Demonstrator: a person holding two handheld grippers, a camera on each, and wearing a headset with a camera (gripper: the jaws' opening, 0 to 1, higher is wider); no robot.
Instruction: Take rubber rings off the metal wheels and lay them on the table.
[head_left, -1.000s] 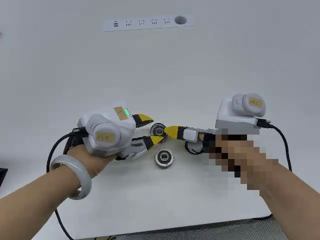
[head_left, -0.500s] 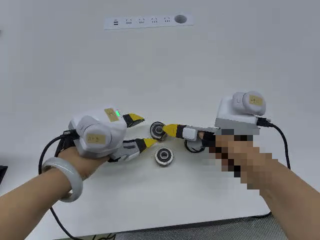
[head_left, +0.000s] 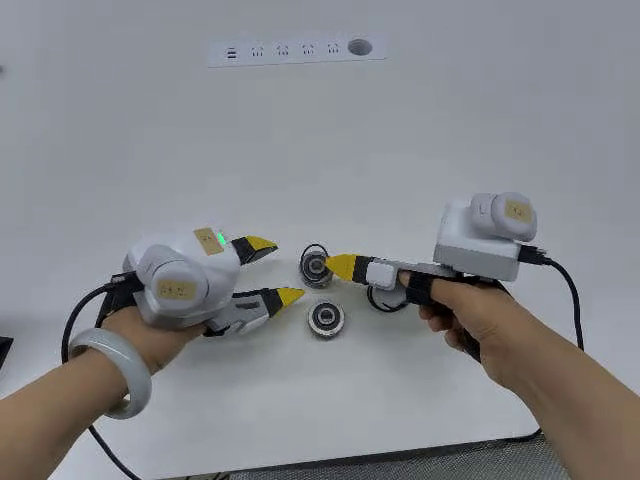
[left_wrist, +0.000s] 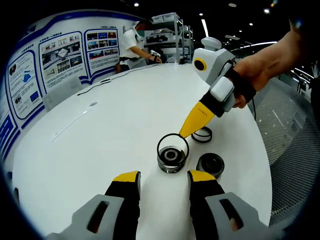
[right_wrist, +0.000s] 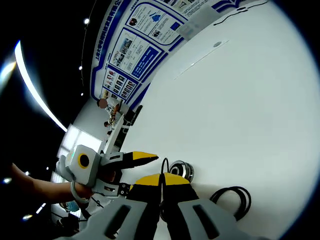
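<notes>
**Ring part-lifted at far wheel**

The right gripper (head_left: 340, 266) is clenched on a ring (left_wrist: 158, 146), which stands tilted up over the far wheel (head_left: 316, 266) on the table (head_left: 420, 170). The left gripper (head_left: 276, 269) is spread wide, just left of both wheels and touching nothing. The near wheel (head_left: 327, 319) stands apart. A loose ring (head_left: 385, 299) lies under the right gripper.

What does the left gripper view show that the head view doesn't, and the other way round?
Left gripper view: wall posters, shelves and a person at the table's far end. Head view: a power strip and a bracelet worn behind the open left tool. Both: the right tool shut on a rubber ring partly lifted from one metal wheel, a second wheel, and loose rings.
</notes>
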